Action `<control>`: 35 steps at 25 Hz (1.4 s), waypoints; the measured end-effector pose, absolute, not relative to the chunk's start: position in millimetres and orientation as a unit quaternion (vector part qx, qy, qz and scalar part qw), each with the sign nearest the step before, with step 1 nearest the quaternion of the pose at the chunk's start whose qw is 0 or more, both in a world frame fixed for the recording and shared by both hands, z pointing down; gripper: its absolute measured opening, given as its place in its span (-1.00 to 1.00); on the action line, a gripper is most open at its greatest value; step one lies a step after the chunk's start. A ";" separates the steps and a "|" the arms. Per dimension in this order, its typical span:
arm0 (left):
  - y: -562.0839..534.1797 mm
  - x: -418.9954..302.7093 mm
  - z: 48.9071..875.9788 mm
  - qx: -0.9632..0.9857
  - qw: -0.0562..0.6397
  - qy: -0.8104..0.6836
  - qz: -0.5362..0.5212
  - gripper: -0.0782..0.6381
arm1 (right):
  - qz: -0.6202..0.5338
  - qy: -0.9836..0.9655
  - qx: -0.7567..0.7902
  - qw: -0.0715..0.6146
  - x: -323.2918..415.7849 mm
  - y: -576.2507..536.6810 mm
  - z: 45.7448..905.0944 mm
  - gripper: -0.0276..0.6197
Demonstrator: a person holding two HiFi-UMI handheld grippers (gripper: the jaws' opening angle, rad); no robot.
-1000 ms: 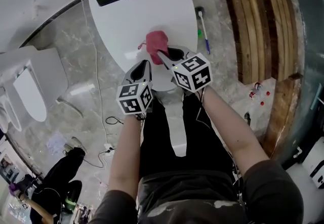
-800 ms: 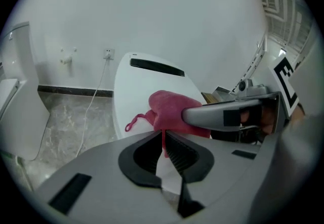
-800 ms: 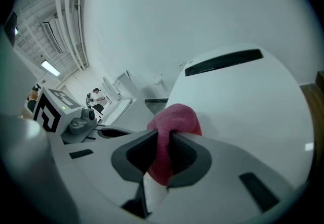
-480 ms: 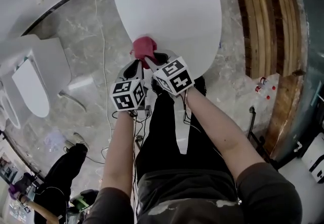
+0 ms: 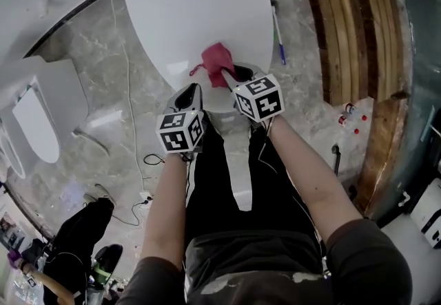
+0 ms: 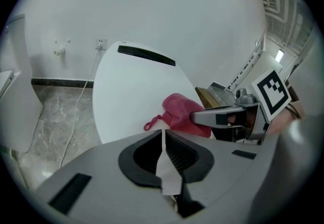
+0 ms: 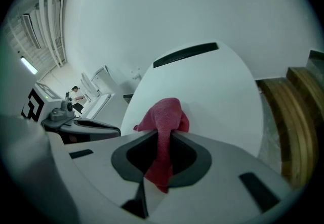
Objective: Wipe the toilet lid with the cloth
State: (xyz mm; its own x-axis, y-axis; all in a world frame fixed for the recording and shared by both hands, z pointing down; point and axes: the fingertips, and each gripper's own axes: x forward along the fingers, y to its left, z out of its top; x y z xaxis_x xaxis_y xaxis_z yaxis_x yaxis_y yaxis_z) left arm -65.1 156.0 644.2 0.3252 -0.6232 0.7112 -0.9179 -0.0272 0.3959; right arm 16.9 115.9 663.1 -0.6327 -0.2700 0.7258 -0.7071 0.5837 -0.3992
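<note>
The white toilet lid is closed, with a dark slot near its far end. A pink cloth rests bunched on the near part of the lid, and my right gripper is shut on it. In the right gripper view the cloth runs pinched between the jaws and hangs out behind them over the lid. My left gripper hovers just left of it at the lid's near edge, shut and empty. The left gripper view shows the cloth to the right, ahead of its closed jaws.
A brush with a blue handle lies on the marble floor right of the toilet. Wooden steps stand further right. A white cable runs along the floor at the left, near a second toilet. A person crouches at lower left.
Both grippers and the cloth slid toward the lid's near left edge half a second ago, then back to about where they began, near the middle of the lid's front.
</note>
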 end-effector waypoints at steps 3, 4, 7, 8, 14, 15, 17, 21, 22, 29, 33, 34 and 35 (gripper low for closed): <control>146.3 -28.1 641.1 0.699 0.423 -0.552 0.168 -0.70 | 0.355 -0.822 0.318 0.312 68.1 102.0 667.0 -0.76; 143.4 -15.7 640.1 0.701 0.423 -0.550 0.166 -0.70 | 0.357 -0.818 0.326 0.312 84.7 97.4 668.5 -0.76; 136.8 18.6 637.3 0.703 0.423 -0.549 0.161 -0.70 | 0.363 -0.809 0.345 0.310 129.7 84.9 673.1 -0.76; 135.6 28.6 636.8 0.703 0.423 -0.549 0.159 -0.70 | 0.364 -0.806 0.349 0.309 142.2 81.5 674.3 -0.76; 143.6 68.3 636.7 0.700 0.430 -0.548 0.159 -0.70 | 0.360 -0.809 0.344 0.313 180.9 82.3 671.8 -0.76; 147.1 70.2 636.0 0.698 0.431 -0.549 0.160 -0.70 | 0.362 -0.810 0.341 0.310 181.0 86.3 668.4 -0.76; 154.1 68.3 633.7 0.694 0.433 -0.552 0.160 -0.70 | 0.369 -0.813 0.334 0.302 174.9 96.1 660.0 -0.76; 163.8 35.1 631.6 0.684 0.431 -0.567 0.156 -0.70 | 0.374 -0.826 0.311 0.284 134.5 118.8 642.8 -0.76; 167.5 22.2 631.8 0.681 0.429 -0.573 0.155 -0.70 | 0.373 -0.831 0.302 0.282 119.2 126.8 639.5 -0.76; 206.1 -74.7 636.8 0.660 0.431 -0.596 0.156 -0.70 | 0.362 -0.858 0.231 0.282 -10.3 184.6 628.2 -0.76; 217.4 -124.4 642.7 0.658 0.430 -0.596 0.165 -0.70 | 0.364 -0.859 0.228 0.278 -71.9 199.9 636.4 -0.76; 217.9 -133.2 644.2 0.658 0.429 -0.595 0.167 -0.70 | 0.366 -0.857 0.231 0.280 -81.2 201.5 640.9 -0.76; 217.6 -140.9 645.6 0.659 0.429 -0.594 0.168 -0.70 | 0.370 -0.853 0.235 0.283 -87.9 202.7 645.9 -0.76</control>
State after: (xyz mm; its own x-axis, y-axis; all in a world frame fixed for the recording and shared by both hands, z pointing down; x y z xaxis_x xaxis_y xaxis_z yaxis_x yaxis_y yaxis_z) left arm -140.9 217.6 645.6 0.2370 -0.6401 0.7308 -0.9276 0.0745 0.3661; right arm -87.9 202.7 645.9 -0.7295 -0.1921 0.6564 -0.6104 0.6159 -0.4981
